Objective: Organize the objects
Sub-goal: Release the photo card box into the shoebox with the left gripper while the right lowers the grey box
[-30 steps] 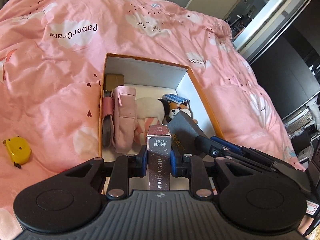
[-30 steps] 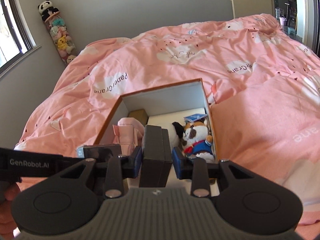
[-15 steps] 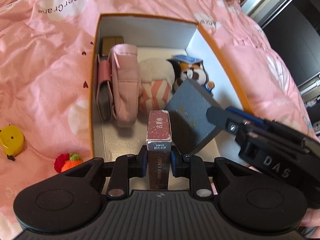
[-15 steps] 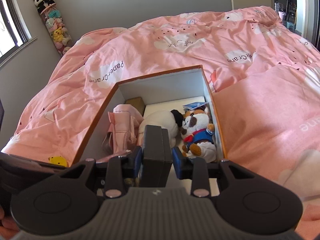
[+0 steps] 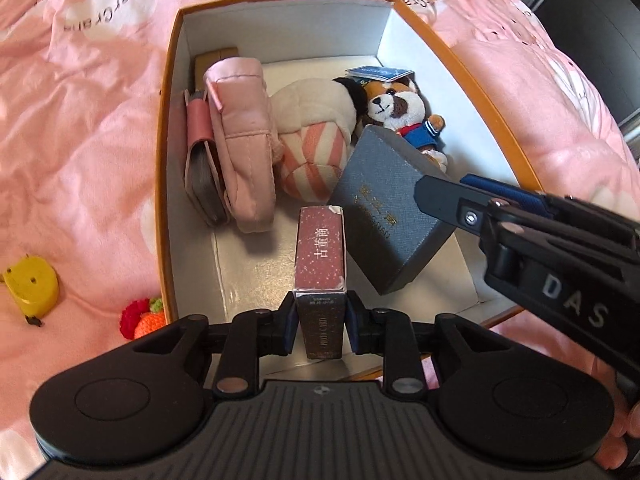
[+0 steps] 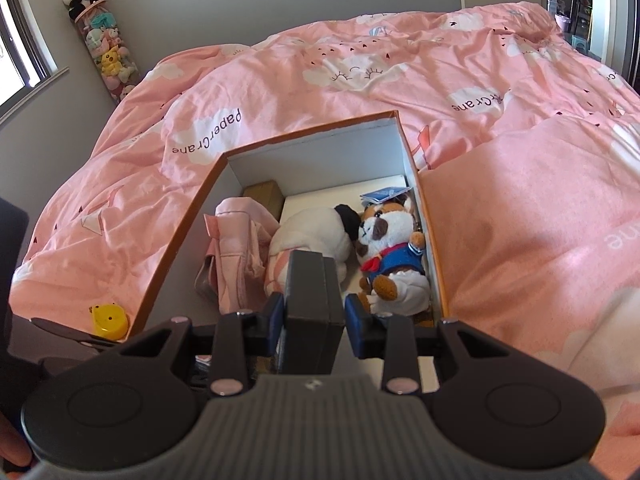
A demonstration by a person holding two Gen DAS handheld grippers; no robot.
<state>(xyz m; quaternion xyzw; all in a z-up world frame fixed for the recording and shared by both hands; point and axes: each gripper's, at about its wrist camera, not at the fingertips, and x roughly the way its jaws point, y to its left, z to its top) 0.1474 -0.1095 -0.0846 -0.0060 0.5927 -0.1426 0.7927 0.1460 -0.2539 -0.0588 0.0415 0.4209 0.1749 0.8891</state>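
Note:
An orange-rimmed white box (image 5: 166,184) lies open on the pink bed; it also shows in the right wrist view (image 6: 188,236). My left gripper (image 5: 319,320) is shut on a maroon photo-card box (image 5: 320,256), held over the box's near end. My right gripper (image 6: 314,320) is shut on a dark grey box (image 6: 312,292), seen tilted in the left wrist view (image 5: 388,216) just right of the maroon box. Inside lie a pink pouch (image 5: 244,144), a striped white plush (image 5: 316,128) and a dog plush (image 5: 400,108).
A yellow tape measure (image 5: 30,286) and a red-orange knitted toy (image 5: 142,318) lie on the pink duvet left of the box. A brown item (image 5: 214,60) and a pink wallet (image 5: 200,168) sit by the box's left wall. A tube of plush toys (image 6: 102,48) stands against the wall.
Both grippers have moved forward and down over the box with their boxes held. The view into the box has grown steeper and closer.

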